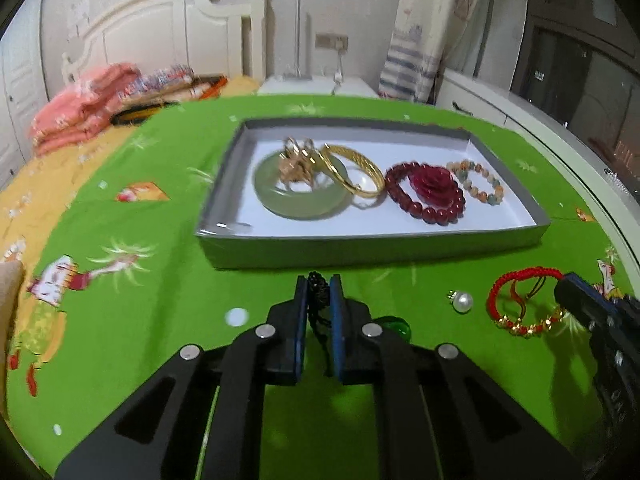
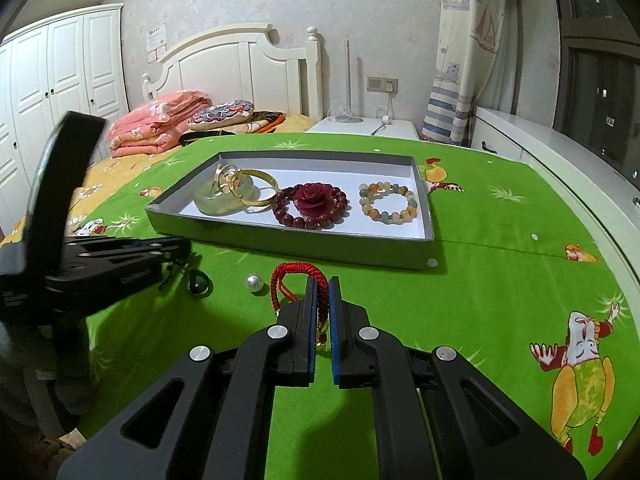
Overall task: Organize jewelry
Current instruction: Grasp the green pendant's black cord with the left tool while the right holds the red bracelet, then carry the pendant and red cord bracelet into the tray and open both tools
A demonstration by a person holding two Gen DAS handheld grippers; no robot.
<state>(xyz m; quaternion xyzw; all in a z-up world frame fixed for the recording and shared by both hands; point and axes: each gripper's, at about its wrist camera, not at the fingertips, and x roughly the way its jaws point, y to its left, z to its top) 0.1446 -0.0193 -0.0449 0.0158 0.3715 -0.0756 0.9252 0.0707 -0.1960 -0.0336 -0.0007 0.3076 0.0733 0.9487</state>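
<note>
A grey tray (image 1: 372, 246) (image 2: 288, 242) on the green cloth holds a jade ring (image 1: 276, 196), gold bangles (image 1: 356, 174), a dark red bead bracelet with a rose (image 1: 434, 190) (image 2: 316, 204) and a pastel bead bracelet (image 1: 478, 182) (image 2: 388, 202). My left gripper (image 1: 319, 280) is shut on a black cord (image 1: 318, 300) whose green bead (image 1: 396, 326) (image 2: 198, 282) hangs by the cloth. My right gripper (image 2: 322, 280) is shut on a red woven bracelet (image 2: 296, 280) (image 1: 520, 300) with gold beads. A pearl (image 1: 462, 302) (image 2: 254, 281) lies between them.
The table's right edge (image 2: 592, 216) meets a white counter. A bed with pink blankets (image 2: 156, 120) lies behind on the left, and a white nightstand (image 2: 360, 126) stands behind the table. My left gripper's body (image 2: 100, 264) shows at the left of the right wrist view.
</note>
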